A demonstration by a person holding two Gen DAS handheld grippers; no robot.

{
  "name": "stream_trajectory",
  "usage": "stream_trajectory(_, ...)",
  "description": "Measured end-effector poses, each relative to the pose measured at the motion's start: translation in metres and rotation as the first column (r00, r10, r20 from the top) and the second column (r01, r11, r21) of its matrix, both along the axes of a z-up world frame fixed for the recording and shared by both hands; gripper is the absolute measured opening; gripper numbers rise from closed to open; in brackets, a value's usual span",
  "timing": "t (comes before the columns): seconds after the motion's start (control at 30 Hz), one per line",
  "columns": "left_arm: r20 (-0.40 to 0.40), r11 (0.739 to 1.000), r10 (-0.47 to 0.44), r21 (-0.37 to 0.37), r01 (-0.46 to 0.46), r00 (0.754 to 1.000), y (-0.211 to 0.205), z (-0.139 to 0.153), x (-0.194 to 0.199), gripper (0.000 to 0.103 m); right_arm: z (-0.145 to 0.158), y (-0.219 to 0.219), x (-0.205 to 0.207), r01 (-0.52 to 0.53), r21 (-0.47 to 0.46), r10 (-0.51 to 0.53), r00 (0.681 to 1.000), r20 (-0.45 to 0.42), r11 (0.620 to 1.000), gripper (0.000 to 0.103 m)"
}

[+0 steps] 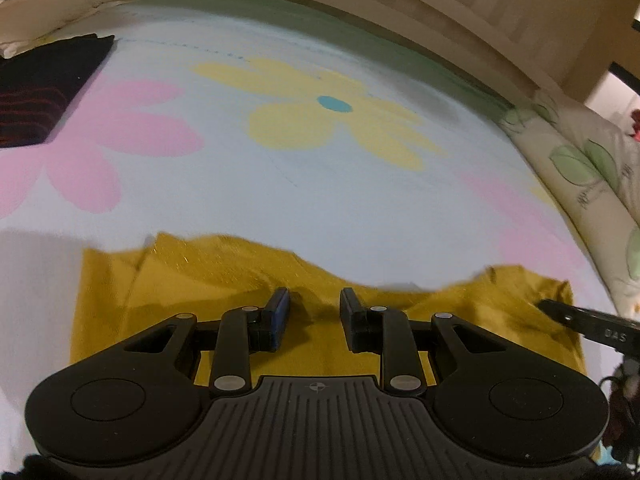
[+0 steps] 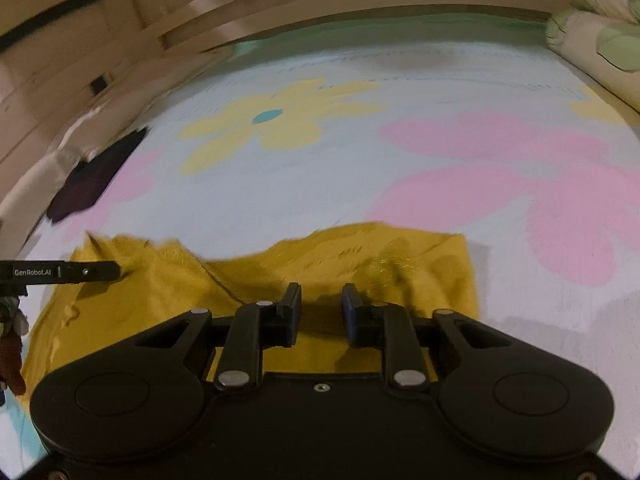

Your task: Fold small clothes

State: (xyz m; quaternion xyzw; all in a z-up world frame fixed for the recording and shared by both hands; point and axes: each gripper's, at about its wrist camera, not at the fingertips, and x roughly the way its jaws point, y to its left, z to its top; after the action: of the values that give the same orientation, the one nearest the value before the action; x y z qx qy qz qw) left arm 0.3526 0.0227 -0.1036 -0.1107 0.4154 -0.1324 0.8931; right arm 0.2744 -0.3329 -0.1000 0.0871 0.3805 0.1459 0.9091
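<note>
A mustard-yellow garment [image 1: 224, 280] lies rumpled on a pale blue bedsheet [image 1: 280, 184] with pink and yellow flowers. It also shows in the right wrist view [image 2: 360, 256]. My left gripper [image 1: 314, 300] hovers over the garment's near part with its jaws apart and nothing between them. My right gripper [image 2: 321, 298] is over the garment's right part, jaws also apart and empty. One finger of the right gripper [image 1: 576, 316] shows at the garment's right corner in the left wrist view. One finger of the left gripper [image 2: 80, 271] shows at the garment's left edge in the right wrist view.
A folded dark garment with red lines [image 1: 44, 92] lies at the far left of the bed. A leaf-print pillow [image 1: 580, 168] lies along the right side. A wooden bed frame [image 1: 440, 4] runs along the far edge.
</note>
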Motion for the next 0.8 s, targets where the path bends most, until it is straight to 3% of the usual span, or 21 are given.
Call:
stream_trajectory(0.17,0.005,0.999,0.032,0.028,-0.032,0.999,0.006,0.008,0.0,0.026,0.002,-0.018,0.008,0.079,0.022,-0.079,0.997,0.005,0.997,0.03)
stream_trajectory(0.37,0.0,0.998,-0.06,0.023,0.06,0.998,-0.007,0.02,-0.031,0.027,0.019,-0.045,-0.001,0.172,0.053,-0.175,0.983,0.058,0.984,0.039)
stream_trajectory(0.47,-0.003,0.993,-0.115,0.024,0.115,0.993,-0.02,0.019,-0.044,0.027,0.026,-0.041,-0.009,0.131,0.032,-0.133,0.989,0.072,0.991,0.039)
stream_trajectory(0.63,-0.016,0.978,-0.199,0.068,0.2,0.98,-0.046,0.006,-0.056,0.028,0.023,-0.006,-0.025,-0.038,-0.014,0.039,0.998,0.052,0.999,0.039)
stream_trajectory(0.8,0.04,0.977,-0.176,0.132,0.17,0.984,-0.045,-0.002,-0.051,0.027,0.006,0.043,-0.029,-0.176,-0.153,0.181,0.983,0.018,0.972,0.039)
